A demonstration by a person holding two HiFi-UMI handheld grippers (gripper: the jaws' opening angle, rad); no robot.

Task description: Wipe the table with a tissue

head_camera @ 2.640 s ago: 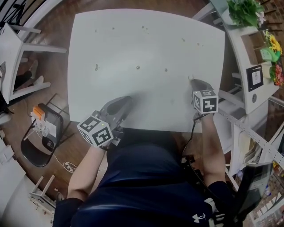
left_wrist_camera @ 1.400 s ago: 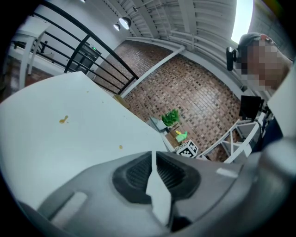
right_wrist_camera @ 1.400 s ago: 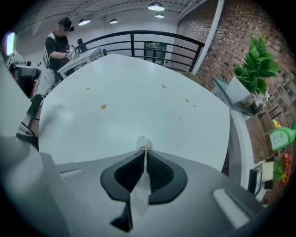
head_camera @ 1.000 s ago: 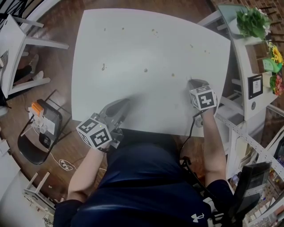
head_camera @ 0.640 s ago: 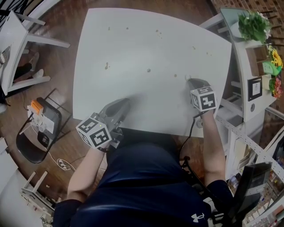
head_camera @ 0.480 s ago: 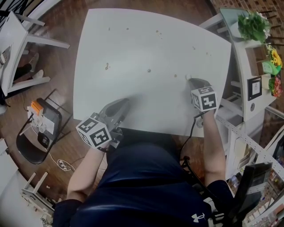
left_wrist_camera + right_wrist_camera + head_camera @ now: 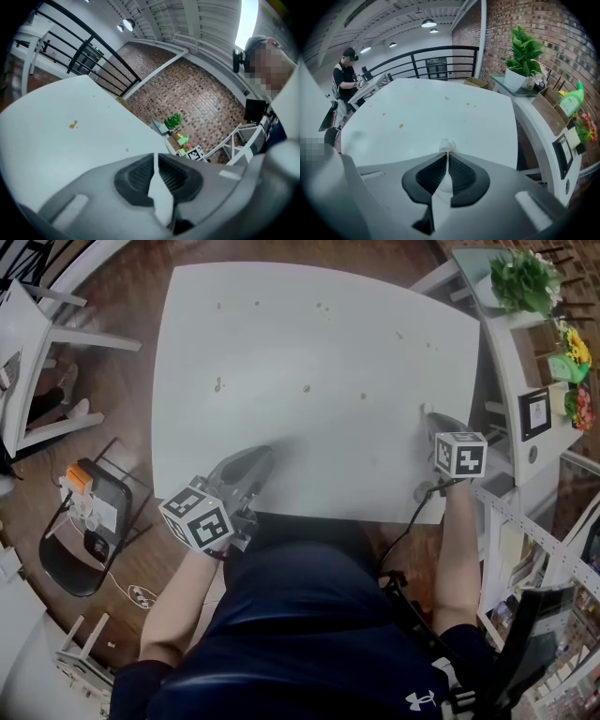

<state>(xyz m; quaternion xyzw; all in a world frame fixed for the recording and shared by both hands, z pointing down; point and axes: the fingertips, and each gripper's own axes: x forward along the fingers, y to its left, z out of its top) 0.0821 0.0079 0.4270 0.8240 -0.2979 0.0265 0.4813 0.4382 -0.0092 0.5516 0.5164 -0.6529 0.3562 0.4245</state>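
Head view first: white table point(image 7: 309, 324) with a bunch of little brown crumbs point(image 7: 306, 389) scattered over the middle and far half. Both grippers are down at the near edge, well apart from each other.

Right gripper point(image 7: 429, 414) is close to the table's right edge, marker cube facing up. In the right gripper view its jaws point(image 7: 447, 154) are clamped together on the tissue point(image 7: 448, 145), and only a small crumpled white tuft pokes out past the tips. From above, the tissue is just a tiny white speck at the tips, so honestly I can't tell whether it's actually pressed onto the surface or sitting just over it. The closest crumb point(image 7: 401, 125) is ahead and to the left of it, not touching.

Left gripper point(image 7: 265, 454) sits near the front edge toward the left side, tips pointing in over the table. In the left gripper view, the pads point(image 7: 155, 157) are squeezed together at the tip with nothing sticking out of them. The pale wedge lower down between the pads looks like the tabletop showing through.

Off the right side there's a white shelf point(image 7: 511, 352) with a green plant point(image 7: 525, 47) on it.
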